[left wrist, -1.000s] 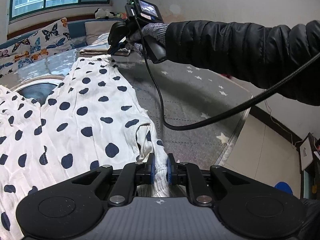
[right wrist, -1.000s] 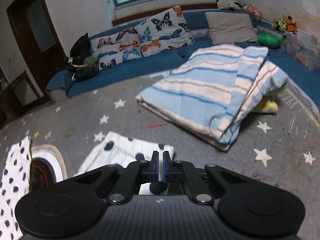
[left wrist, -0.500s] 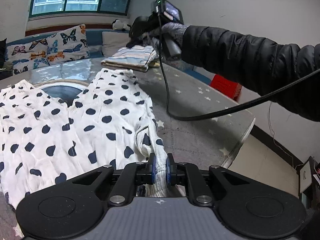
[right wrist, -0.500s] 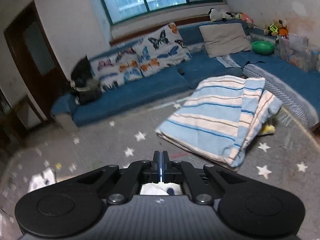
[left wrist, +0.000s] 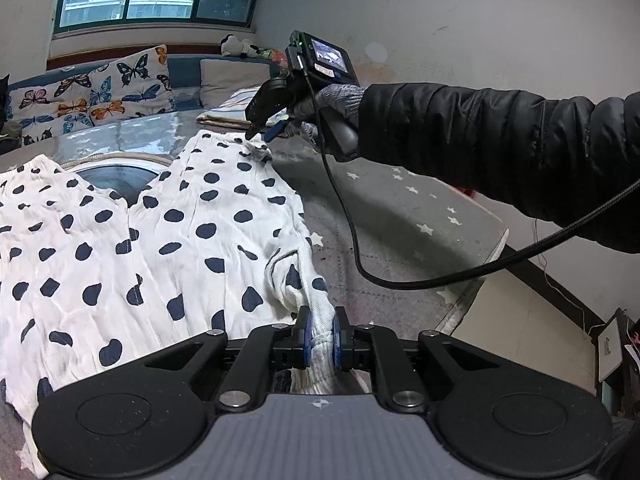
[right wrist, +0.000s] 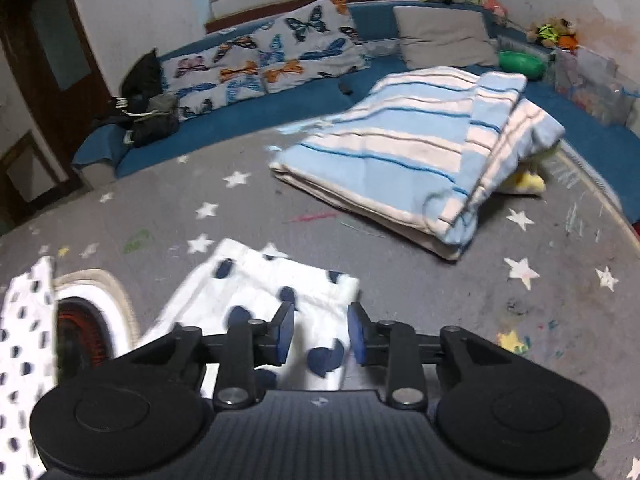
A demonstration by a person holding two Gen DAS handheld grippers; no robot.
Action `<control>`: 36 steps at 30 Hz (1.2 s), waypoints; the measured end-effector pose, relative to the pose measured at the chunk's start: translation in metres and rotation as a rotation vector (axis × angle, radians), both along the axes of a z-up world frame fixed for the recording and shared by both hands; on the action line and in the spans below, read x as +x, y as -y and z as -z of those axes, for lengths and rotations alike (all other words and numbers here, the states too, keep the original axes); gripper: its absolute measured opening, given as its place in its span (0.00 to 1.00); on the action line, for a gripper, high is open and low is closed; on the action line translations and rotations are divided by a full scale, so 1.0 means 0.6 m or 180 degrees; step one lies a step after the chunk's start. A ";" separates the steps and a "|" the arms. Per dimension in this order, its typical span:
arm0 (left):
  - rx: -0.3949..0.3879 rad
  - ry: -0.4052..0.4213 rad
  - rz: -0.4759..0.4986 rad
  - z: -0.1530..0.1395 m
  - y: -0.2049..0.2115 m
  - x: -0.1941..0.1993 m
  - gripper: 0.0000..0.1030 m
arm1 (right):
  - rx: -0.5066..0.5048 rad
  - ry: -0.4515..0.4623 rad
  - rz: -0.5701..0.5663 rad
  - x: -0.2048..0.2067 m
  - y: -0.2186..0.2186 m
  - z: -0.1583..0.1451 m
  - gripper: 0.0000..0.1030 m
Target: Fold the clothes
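White trousers with dark blue dots [left wrist: 160,248] lie spread on the grey star-patterned table, both legs running away from me. My left gripper [left wrist: 320,338] is shut on a bunched corner of the trousers at the near end. My right gripper [right wrist: 320,332] is open, its blue pads on either side of the far leg end [right wrist: 276,296], just above the cloth. In the left wrist view the right gripper [left wrist: 266,130] hovers at the far end of that leg, held by a gloved hand.
A folded blue and white striped blanket [right wrist: 404,152] lies on the table beyond the trousers. A round hole in the table [right wrist: 76,336] shows between the two legs. A blue sofa with butterfly cushions [right wrist: 260,60] runs behind. The table edge [left wrist: 480,276] drops off at right.
My right gripper has opened and let go of the leg end, which now lies on the table. My left gripper stays shut on its corner and has lifted slightly.
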State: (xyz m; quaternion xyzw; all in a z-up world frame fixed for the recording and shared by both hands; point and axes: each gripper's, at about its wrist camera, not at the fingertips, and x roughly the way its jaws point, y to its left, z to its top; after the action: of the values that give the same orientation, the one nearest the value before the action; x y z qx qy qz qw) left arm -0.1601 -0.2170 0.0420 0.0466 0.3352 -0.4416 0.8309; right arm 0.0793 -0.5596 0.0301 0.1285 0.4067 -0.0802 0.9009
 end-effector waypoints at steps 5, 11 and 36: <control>0.0065 -0.0028 0.0007 0.006 0.007 0.005 0.11 | 0.0007 0.0066 0.0026 0.004 0.008 0.015 0.34; 0.0112 -0.0057 -0.0021 0.011 0.008 0.006 0.11 | 0.0102 0.0144 0.0033 0.005 0.019 0.017 0.09; -0.0353 -0.0088 -0.0713 -0.011 -0.150 -0.003 0.11 | -0.0073 0.0670 -0.0204 0.078 -0.162 -0.204 0.05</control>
State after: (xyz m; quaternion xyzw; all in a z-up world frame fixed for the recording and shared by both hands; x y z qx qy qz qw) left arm -0.1621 -0.1272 0.0487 -0.0433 0.3248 -0.3646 0.8716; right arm 0.1260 -0.4625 0.1525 0.1128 0.3127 -0.0421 0.9422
